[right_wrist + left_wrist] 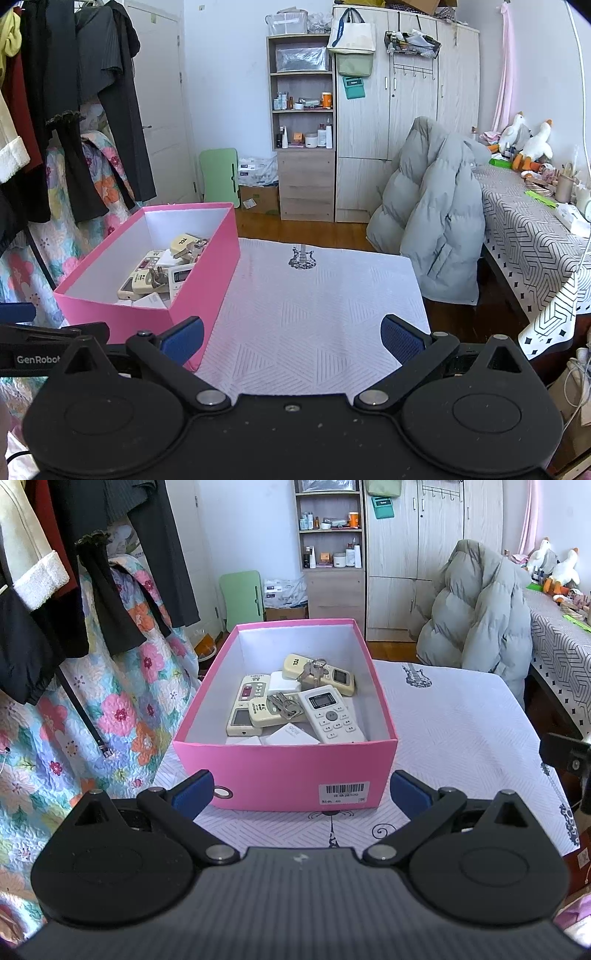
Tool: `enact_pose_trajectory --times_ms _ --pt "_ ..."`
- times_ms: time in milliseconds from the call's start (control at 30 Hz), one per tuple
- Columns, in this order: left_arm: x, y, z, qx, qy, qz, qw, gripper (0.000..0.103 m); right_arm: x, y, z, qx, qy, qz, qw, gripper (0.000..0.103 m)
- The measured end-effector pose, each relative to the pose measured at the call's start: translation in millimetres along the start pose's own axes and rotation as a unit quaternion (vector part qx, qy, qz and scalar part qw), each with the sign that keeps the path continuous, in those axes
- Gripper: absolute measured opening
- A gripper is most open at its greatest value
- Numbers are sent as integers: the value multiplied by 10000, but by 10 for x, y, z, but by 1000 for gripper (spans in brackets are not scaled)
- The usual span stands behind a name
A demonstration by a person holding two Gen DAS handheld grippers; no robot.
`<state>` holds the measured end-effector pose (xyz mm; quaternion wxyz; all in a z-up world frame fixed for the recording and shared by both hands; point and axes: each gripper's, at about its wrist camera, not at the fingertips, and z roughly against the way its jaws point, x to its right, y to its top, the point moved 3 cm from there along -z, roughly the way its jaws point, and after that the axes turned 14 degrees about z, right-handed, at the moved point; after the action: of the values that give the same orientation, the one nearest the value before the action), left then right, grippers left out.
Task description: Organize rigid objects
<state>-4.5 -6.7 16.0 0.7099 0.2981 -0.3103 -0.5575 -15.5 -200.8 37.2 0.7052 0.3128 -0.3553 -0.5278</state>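
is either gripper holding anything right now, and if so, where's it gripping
Nothing is held. The left gripper and right gripper are both open and empty, short of the pink box.

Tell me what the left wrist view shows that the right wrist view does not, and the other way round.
Only the left wrist view shows the barcode label on the near wall of the pink box, and the white remote in full.

Only the right wrist view shows the wire rack hanging on the wardrobe, the tote bag and the cup on the side table.

Both show the pink box holding remotes and keys, the grey jacket, and an open, empty tool: left tool, right tool.
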Motion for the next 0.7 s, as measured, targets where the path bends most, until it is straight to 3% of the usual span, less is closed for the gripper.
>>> enact_pose_trajectory --times_ms 700 --pt "-4 -42 -50 -79 29 -20 10000 103 36 -65 -30 -78 -80 -50 9999 103"
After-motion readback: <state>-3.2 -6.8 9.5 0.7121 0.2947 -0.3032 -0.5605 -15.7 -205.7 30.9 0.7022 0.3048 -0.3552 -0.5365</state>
